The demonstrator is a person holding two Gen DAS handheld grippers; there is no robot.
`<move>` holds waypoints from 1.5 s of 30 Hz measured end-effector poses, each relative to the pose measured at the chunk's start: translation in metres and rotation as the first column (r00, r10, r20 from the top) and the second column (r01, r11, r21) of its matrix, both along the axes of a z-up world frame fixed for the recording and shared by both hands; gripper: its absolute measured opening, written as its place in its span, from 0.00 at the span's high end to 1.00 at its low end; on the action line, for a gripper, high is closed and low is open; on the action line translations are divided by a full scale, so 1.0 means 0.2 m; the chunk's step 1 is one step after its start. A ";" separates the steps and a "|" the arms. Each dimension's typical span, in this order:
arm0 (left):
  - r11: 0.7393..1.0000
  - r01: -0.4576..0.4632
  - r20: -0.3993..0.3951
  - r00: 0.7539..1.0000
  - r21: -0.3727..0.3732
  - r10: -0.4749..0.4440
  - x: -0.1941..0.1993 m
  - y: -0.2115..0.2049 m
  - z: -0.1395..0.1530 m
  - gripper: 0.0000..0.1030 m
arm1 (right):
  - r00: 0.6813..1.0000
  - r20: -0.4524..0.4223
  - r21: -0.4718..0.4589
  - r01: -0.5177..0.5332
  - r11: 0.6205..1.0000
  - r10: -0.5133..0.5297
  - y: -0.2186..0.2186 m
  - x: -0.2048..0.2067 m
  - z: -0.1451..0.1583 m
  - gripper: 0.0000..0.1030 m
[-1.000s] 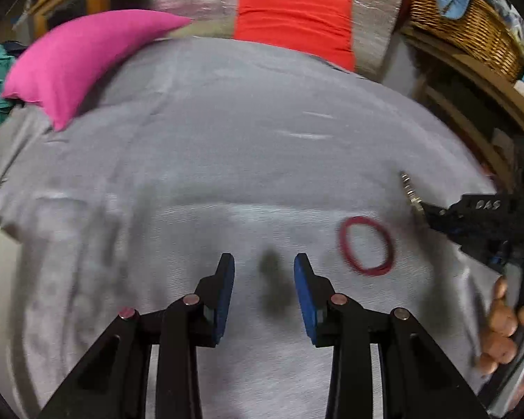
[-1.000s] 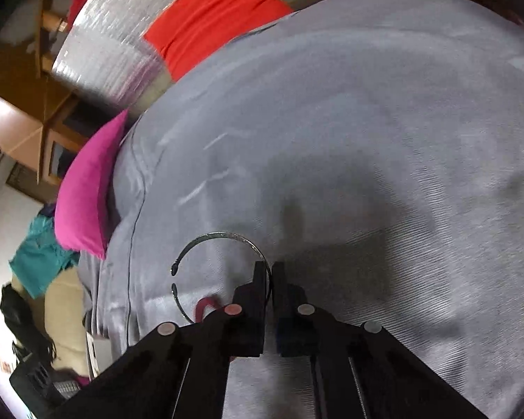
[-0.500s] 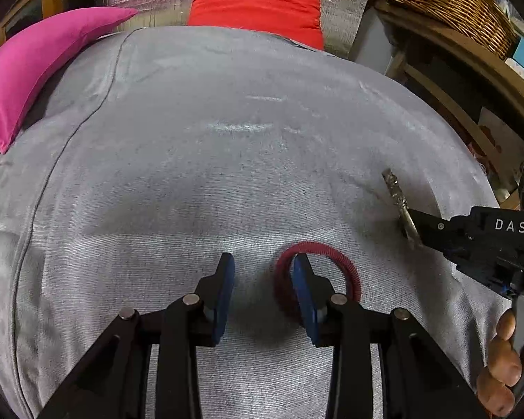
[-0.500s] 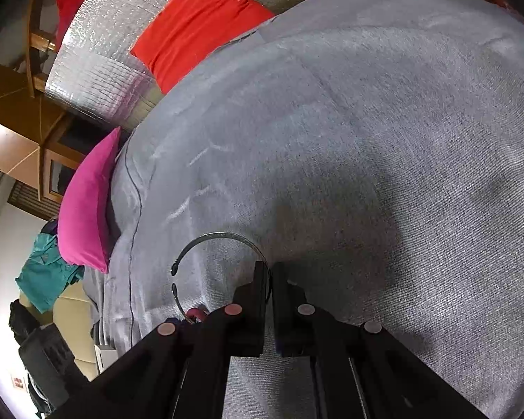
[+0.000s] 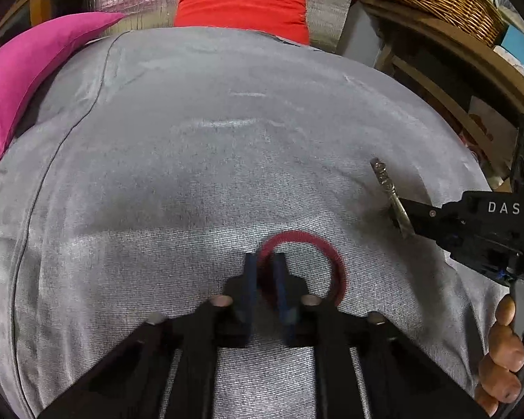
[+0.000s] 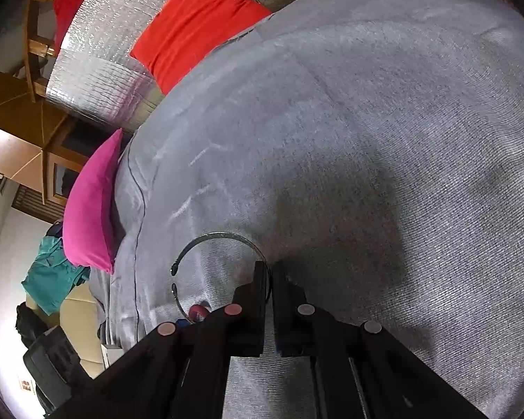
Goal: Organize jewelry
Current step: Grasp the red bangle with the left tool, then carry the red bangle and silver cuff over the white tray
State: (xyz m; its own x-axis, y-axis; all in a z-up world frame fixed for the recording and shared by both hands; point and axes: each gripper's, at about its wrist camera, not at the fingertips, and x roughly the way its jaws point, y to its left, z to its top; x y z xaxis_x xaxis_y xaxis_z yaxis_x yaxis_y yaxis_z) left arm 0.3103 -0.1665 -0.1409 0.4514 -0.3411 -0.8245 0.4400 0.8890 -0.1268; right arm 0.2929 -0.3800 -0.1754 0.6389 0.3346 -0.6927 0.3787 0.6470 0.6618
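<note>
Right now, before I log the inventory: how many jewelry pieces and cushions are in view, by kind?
Red fabric-covered bangle: 1
Open metal cuff bracelet: 1
Red cushion: 1
Pink cushion: 1
Total: 4

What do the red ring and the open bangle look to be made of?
Red ring: soft and matte, its surface fuzzy or ribbed, so probably fabric or thread over an inner band; the core cannot be seen. Bangle: thin, dark grey, holding a stiff open curve with small knobbed ends and a faint sheen, so most likely metal, dull or tarnished.
</note>
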 end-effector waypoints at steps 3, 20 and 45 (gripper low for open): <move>1.000 0.006 0.016 1.000 0.012 -0.006 -0.02 0.00 0.02 0.94 | 1.000 0.014 0.002 -0.001 1.000 0.001 0.00 -0.01 0.02 0.96; 0.993 -0.119 0.168 0.978 -0.026 0.121 -0.32 0.45 0.34 0.94 | 0.984 0.150 -0.023 -0.097 0.995 0.099 0.31 -0.11 0.25 0.96; 0.713 -0.694 0.182 0.692 -0.095 0.698 -0.99 2.05 0.41 0.94 | 0.801 0.272 -0.151 -0.512 0.846 0.533 1.72 -0.27 0.51 0.96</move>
